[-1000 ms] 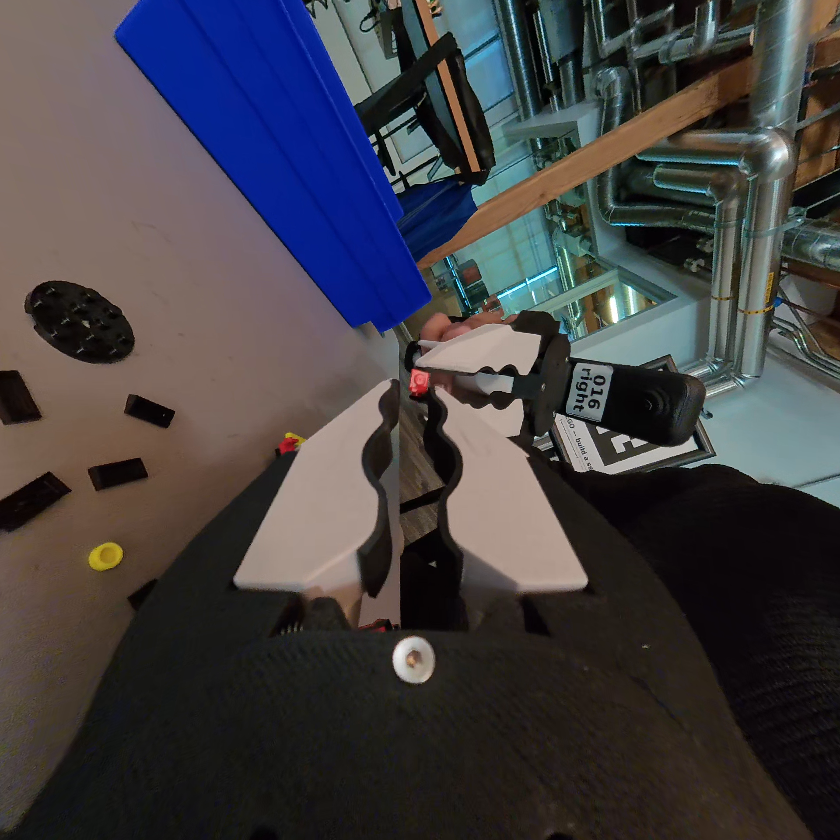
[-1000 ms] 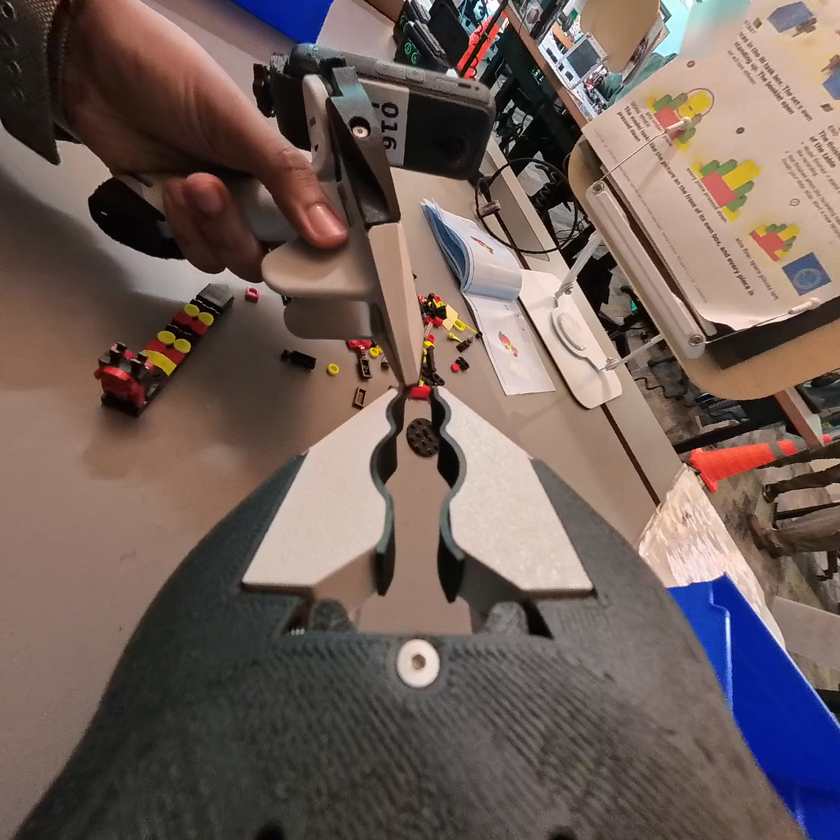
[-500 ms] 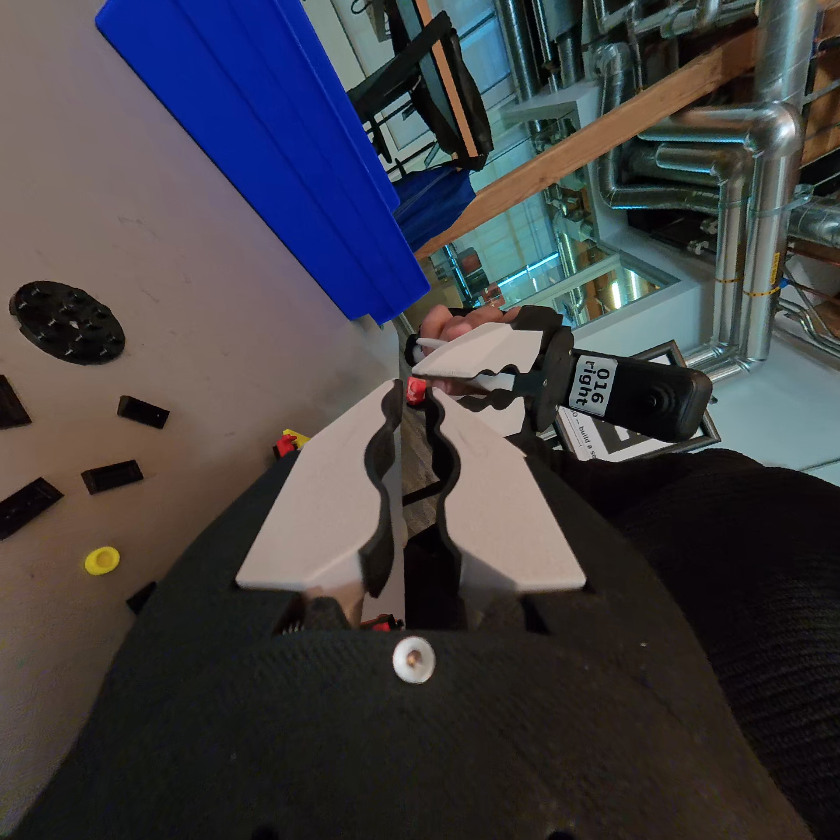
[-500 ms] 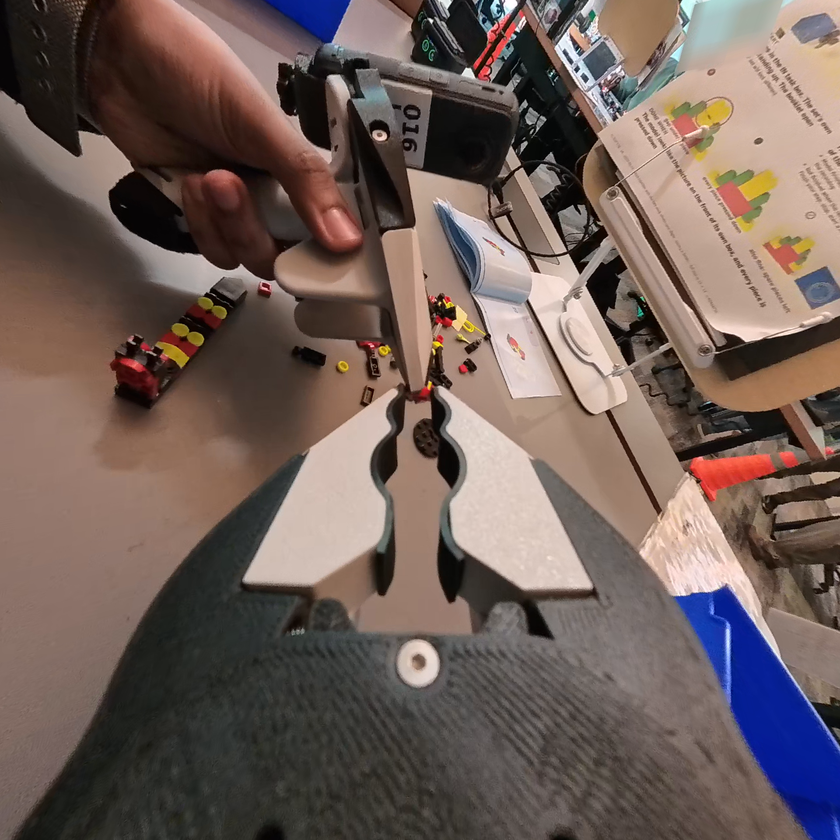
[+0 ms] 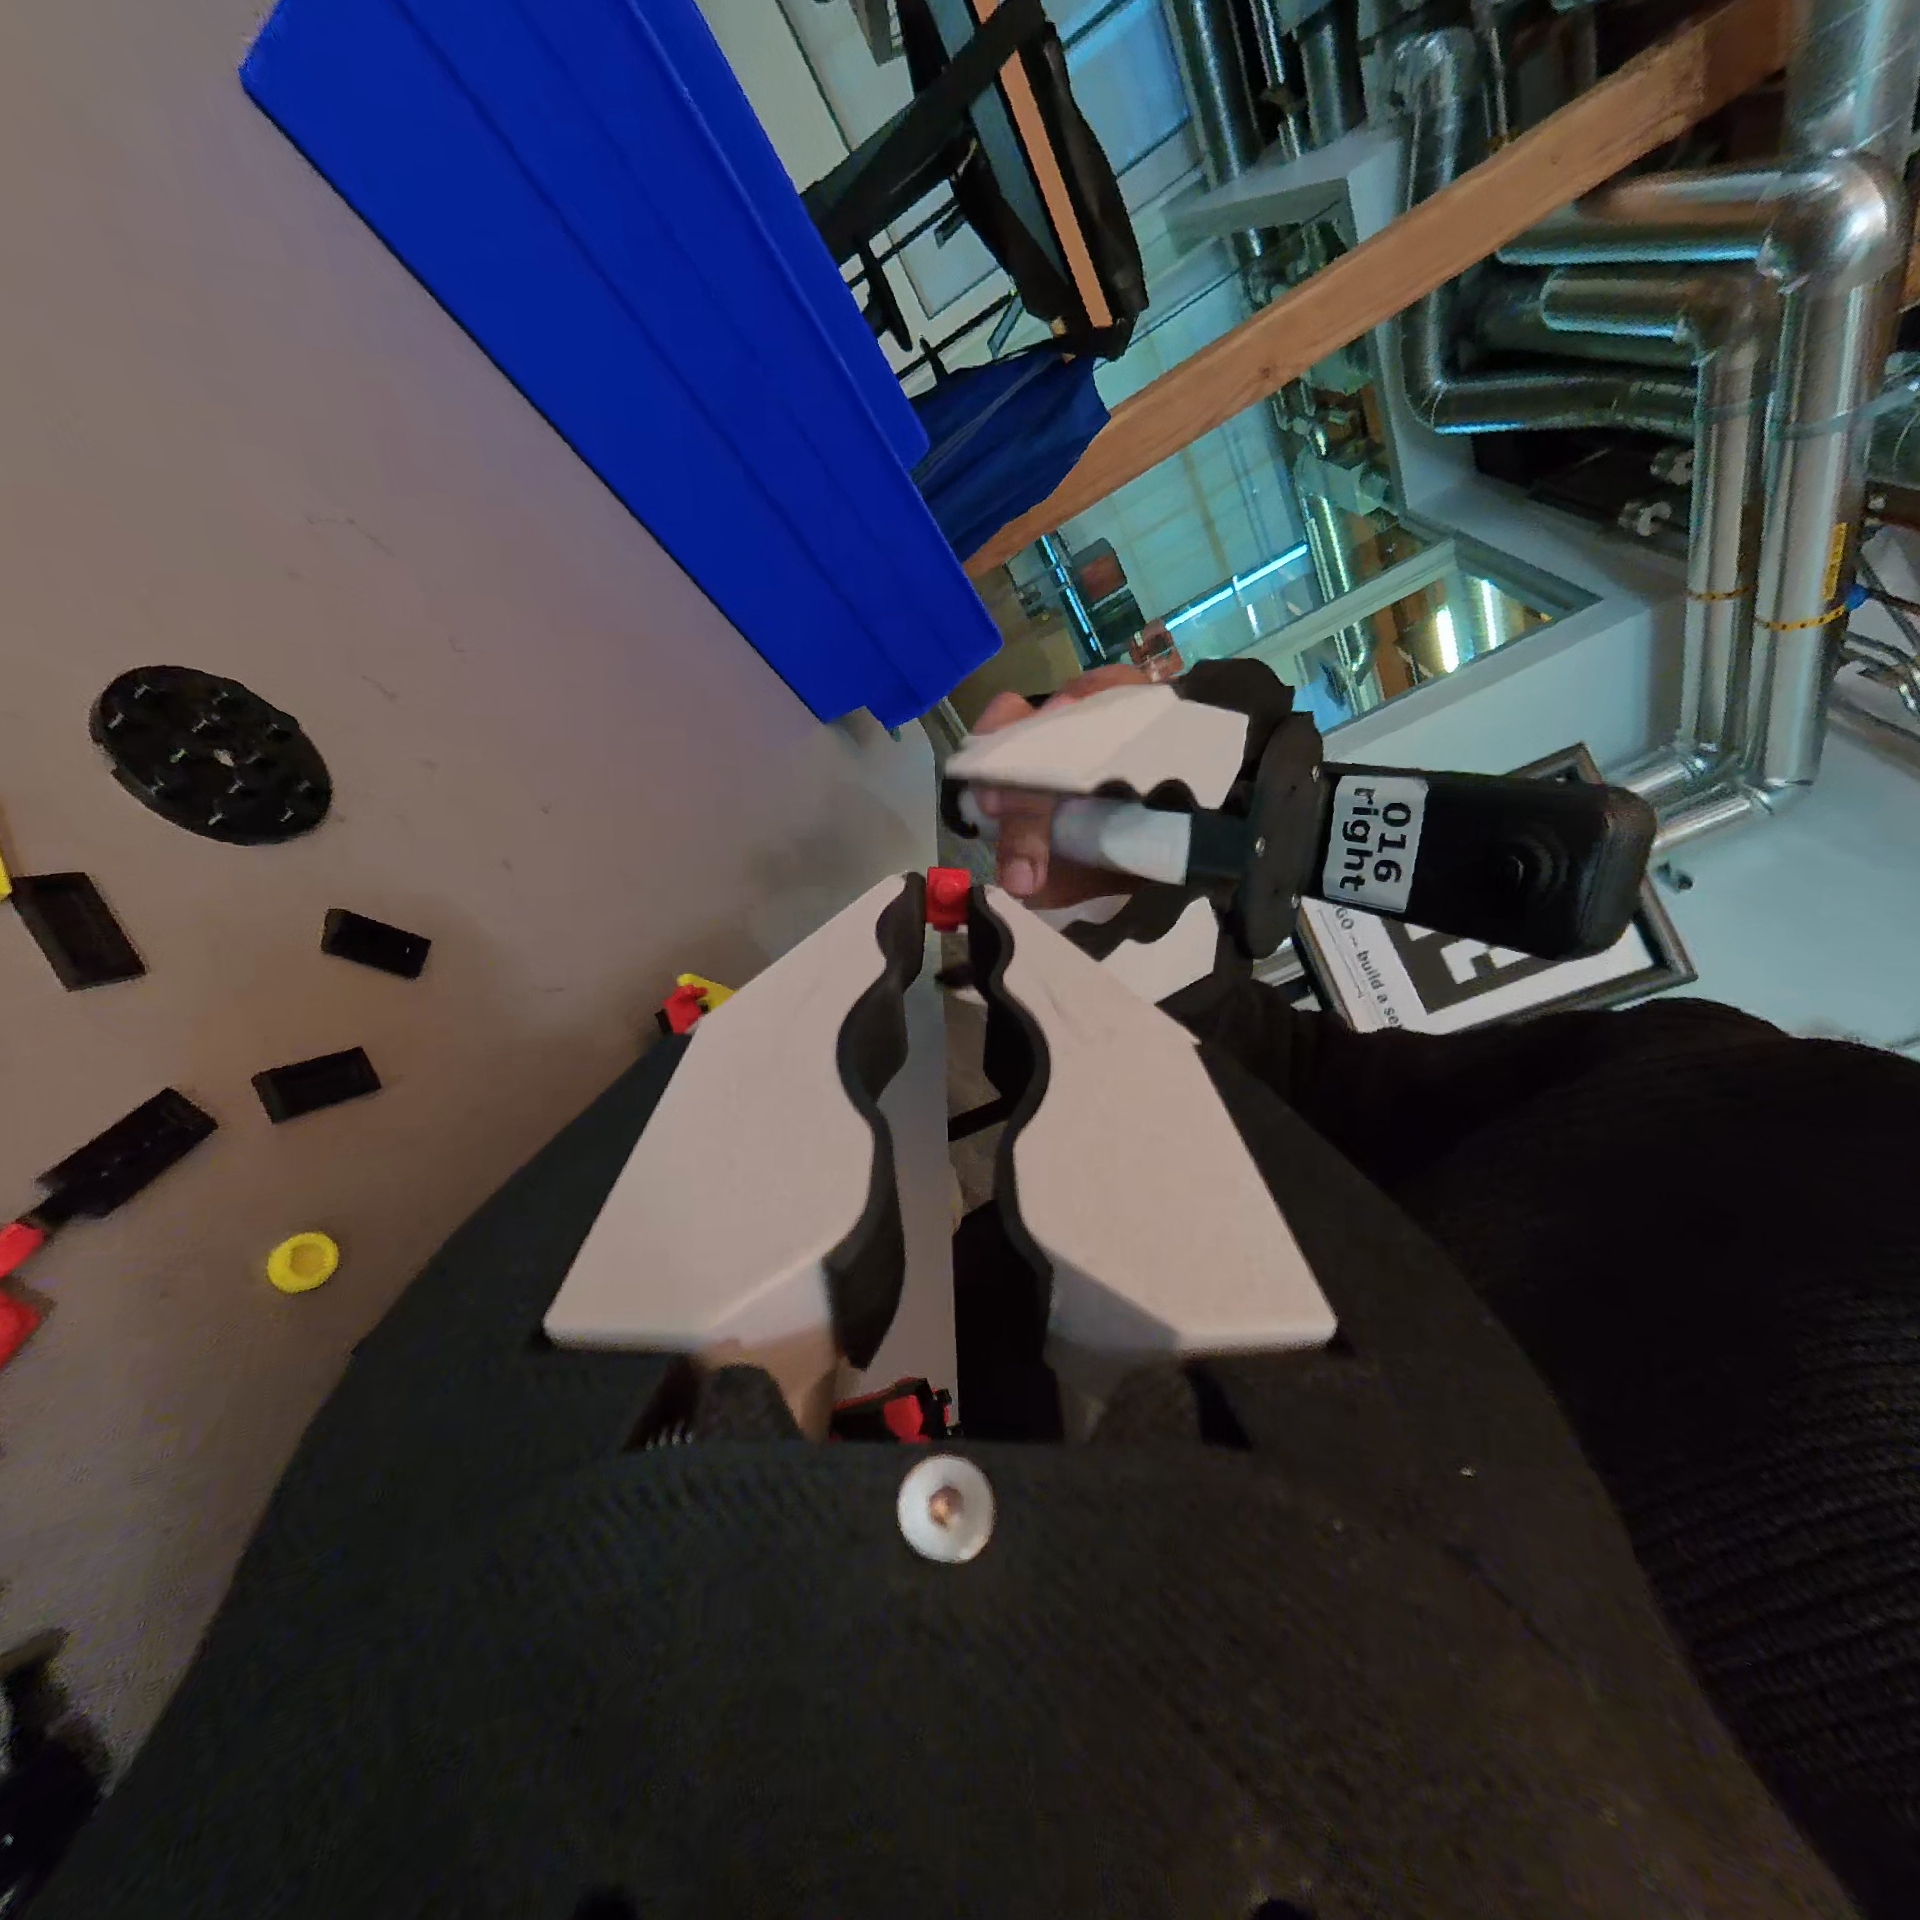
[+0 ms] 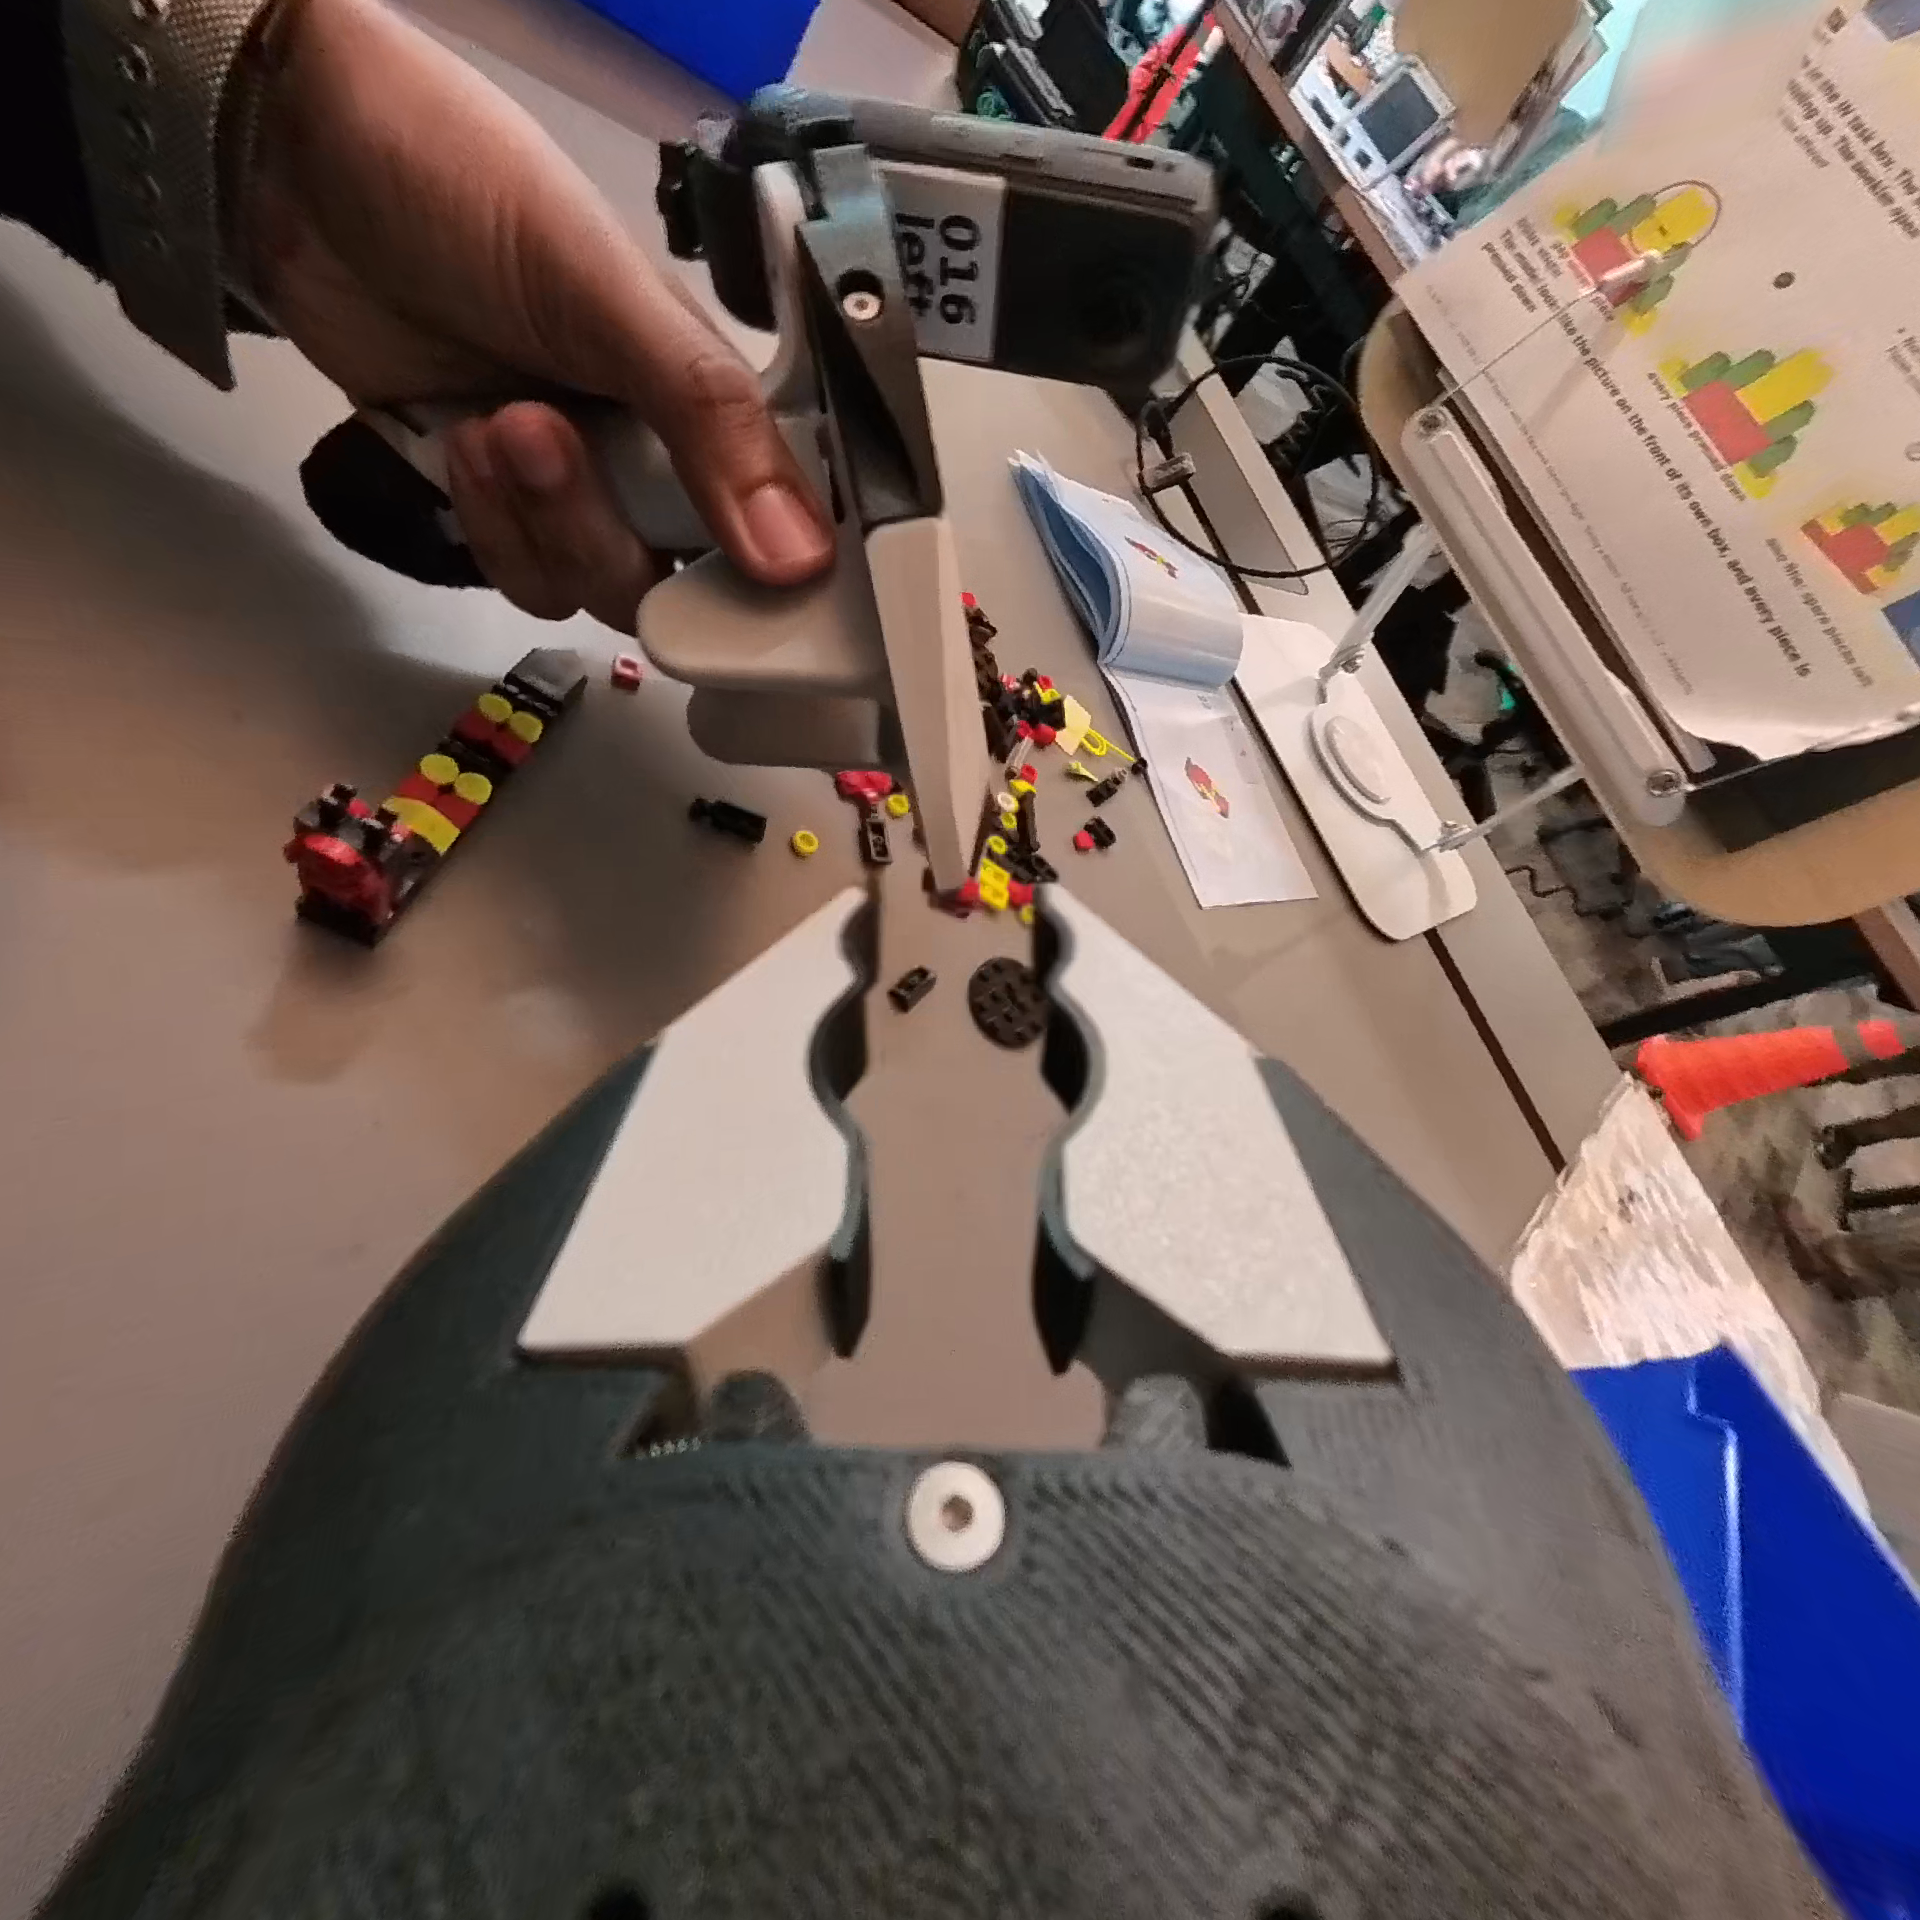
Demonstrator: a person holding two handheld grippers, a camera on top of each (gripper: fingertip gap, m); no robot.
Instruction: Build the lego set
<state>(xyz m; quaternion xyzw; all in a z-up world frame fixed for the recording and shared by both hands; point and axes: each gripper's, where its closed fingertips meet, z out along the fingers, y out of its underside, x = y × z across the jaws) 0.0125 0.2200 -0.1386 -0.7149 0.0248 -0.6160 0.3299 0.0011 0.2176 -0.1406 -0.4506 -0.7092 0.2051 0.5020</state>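
Note:
My left gripper (image 5: 943,896) is shut on a small red lego piece (image 5: 945,900), held in the air above the table. My right gripper (image 6: 956,909) is open and empty, its jaws spread on either side of the left gripper's tip (image 6: 951,878). In the left wrist view the right gripper (image 5: 961,795) sits just above and behind the red piece, apart from it. A partly built black, red and yellow lego model (image 6: 436,790) lies on the table to the left. A black round plate (image 6: 1006,1000) lies below my right gripper and also shows in the left wrist view (image 5: 208,753).
A pile of loose red, yellow and black pieces (image 6: 1018,769) lies beside an open instruction booklet (image 6: 1164,623). Black bricks (image 5: 374,942) and a yellow round stud (image 5: 301,1260) are scattered on the table. A blue bin (image 5: 623,343) stands at the table's edge.
My right gripper has opened, let go of the red piece and drawn back a little. The left gripper keeps hold of the piece.

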